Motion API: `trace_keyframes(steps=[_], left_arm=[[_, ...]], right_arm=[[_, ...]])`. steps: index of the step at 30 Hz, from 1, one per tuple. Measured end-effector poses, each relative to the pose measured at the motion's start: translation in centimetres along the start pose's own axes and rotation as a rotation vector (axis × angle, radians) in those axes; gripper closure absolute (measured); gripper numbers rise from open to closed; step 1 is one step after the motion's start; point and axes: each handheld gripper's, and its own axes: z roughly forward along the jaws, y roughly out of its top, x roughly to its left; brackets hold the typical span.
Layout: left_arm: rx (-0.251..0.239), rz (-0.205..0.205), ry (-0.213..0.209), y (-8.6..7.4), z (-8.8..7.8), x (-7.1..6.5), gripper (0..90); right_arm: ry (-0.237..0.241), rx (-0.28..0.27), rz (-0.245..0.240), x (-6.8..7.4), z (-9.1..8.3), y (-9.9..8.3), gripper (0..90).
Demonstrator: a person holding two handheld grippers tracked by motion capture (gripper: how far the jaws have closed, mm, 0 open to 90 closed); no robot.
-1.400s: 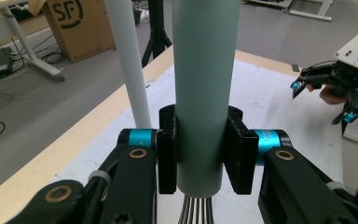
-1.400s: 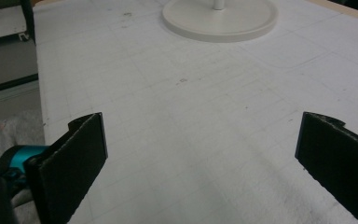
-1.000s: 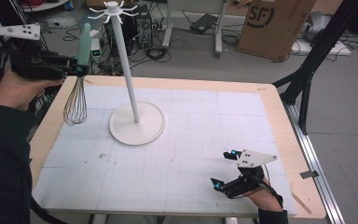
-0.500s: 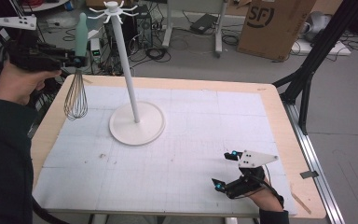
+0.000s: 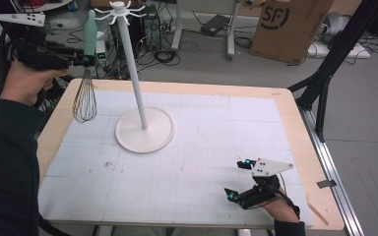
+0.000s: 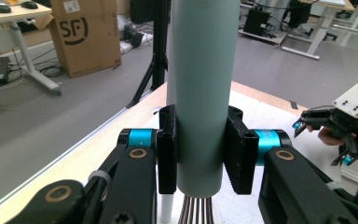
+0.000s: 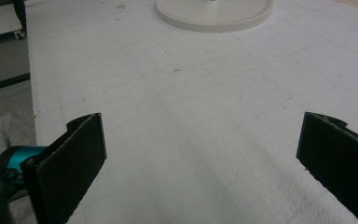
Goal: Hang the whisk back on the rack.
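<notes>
Clamping the pale-green-handled wire whisk (image 5: 85, 83) upright, the left gripper (image 5: 78, 61) hovers beside the white hook stand (image 5: 139, 98); the right gripper (image 5: 239, 181) rests wide open, empty, on the surface (image 5: 216, 142).

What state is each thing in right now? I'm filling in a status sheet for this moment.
whisk: held upright in the air, pale green handle up, wire head hanging down, left of the stand's pole.
left gripper: shut on the whisk's handle.
right gripper: open, nothing between its jaws, low over the mat.
hook stand: upright on the mat, hooks bare.
table mat: lying flat.
</notes>
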Motion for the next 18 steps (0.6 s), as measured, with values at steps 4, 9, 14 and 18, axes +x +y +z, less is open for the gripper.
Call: trace_keyframes(steps=[4, 9, 14, 18], left_arm=[[0.014, 0.005, -0.002, 0.0, 0.6, -0.1, 69.4], [0.016, 0.015, 0.002, 0.1, 1.2, -0.3, 69.3], [0.019, 0.02, 0.02, 0.1, 1.7, -0.6, 69.2], [0.021, 0.027, 0.033, 0.1, 2.1, -0.8, 68.8]], right_arm=[[-0.004, 0.002, 0.004, 0.0, 0.0, -0.1, 0.3], [-0.001, 0.003, 0.0, 0.0, 0.1, 0.0, 0.3], [0.001, 0.001, 0.0, 0.1, 0.1, 0.0, 0.3], [-0.001, 0.0, -0.001, 0.1, 0.0, 0.0, 0.3]])
